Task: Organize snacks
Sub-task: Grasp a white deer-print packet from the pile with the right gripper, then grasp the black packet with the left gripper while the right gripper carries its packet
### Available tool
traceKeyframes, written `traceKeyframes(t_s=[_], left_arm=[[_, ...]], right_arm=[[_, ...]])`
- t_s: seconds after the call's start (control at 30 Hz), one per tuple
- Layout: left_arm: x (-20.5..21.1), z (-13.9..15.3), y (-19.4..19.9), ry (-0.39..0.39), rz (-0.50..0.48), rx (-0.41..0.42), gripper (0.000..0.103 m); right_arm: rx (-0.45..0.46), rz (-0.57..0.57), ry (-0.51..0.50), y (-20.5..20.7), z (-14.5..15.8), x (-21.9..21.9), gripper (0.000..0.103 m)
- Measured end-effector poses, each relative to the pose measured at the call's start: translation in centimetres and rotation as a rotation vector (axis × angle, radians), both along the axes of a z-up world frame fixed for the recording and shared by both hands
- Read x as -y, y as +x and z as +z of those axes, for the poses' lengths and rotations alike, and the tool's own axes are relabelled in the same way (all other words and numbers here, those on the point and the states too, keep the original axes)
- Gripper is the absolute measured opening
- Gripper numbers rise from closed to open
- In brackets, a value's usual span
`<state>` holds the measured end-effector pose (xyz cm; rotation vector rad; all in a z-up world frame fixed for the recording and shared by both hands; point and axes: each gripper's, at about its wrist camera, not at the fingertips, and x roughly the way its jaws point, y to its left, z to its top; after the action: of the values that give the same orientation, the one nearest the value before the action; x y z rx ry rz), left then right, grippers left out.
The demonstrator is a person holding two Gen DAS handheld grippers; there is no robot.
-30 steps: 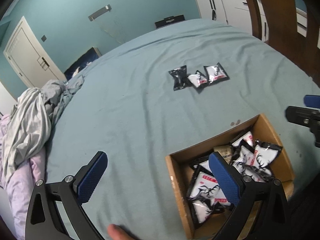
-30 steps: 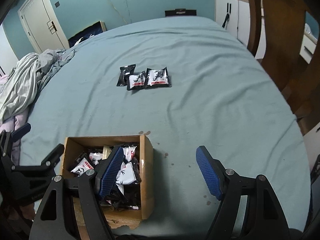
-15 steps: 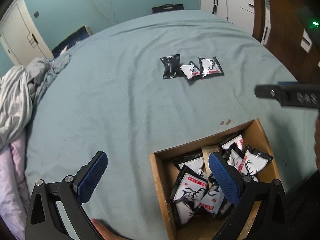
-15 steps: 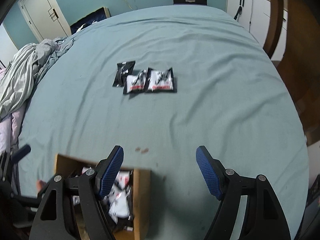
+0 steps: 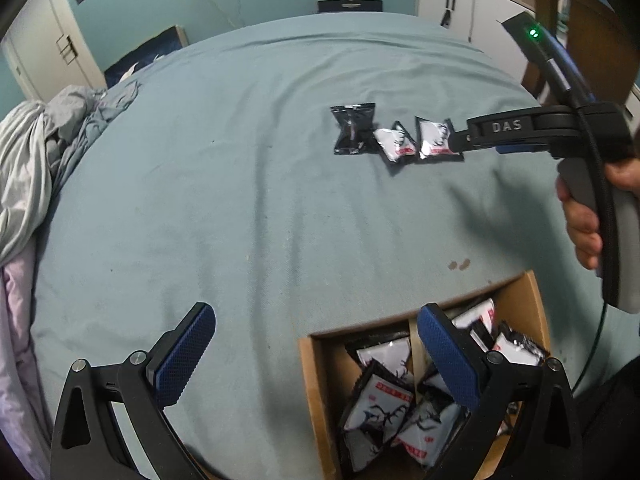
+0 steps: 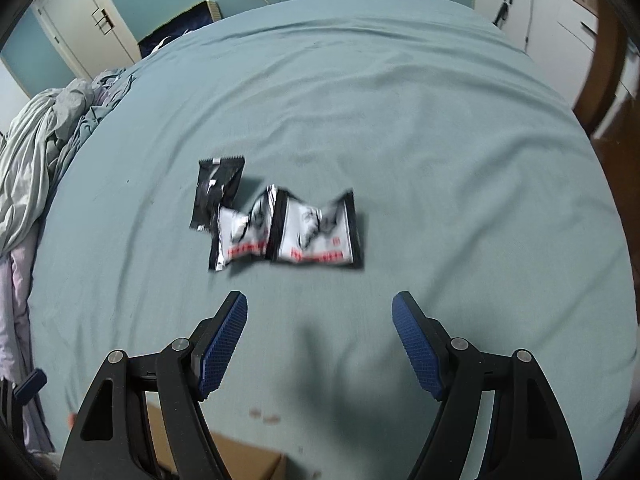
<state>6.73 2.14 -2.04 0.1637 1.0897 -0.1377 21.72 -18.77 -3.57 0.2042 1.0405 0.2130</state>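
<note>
Three snack packets lie in a row on the teal bed sheet: a black one (image 6: 218, 192), a white one (image 6: 240, 240) and another white one (image 6: 316, 236); they also show in the left wrist view (image 5: 354, 128). My right gripper (image 6: 320, 320) is open and empty, just short of the white packets. A cardboard box (image 5: 316, 392) holds several white and black packets (image 5: 384, 396). My left gripper (image 5: 316, 352) is open and empty above the box's near-left corner.
Crumpled grey bedding (image 5: 36, 152) lies at the bed's left edge. White cabinets (image 6: 532, 12) and a wooden frame (image 5: 592, 32) stand on the right. Small brown stains (image 5: 459, 265) mark the sheet beyond the box. The right hand-held unit (image 5: 540, 128) hangs over the packets.
My right gripper has moved forward from the box toward the three packets, which now look much closer. The left gripper has shifted slightly left of the box.
</note>
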Motion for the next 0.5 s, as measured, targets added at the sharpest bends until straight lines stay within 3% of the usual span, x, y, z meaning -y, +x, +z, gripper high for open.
traceKeyframes(t_s=[0.17,0.5], left_arm=[[-0.9,-0.2,0.9,-0.018,0.04,-0.011,0.103],[-1.4,-0.7,1.6,-0.029,0.063,-0.032,0.103]], right_arm=[[0.016,0.035,-0.078,2.8,-1.7,-1.4,0.074],[-0.025,0.047,-0.054,7.0,-4.5,-3.2,0.074]])
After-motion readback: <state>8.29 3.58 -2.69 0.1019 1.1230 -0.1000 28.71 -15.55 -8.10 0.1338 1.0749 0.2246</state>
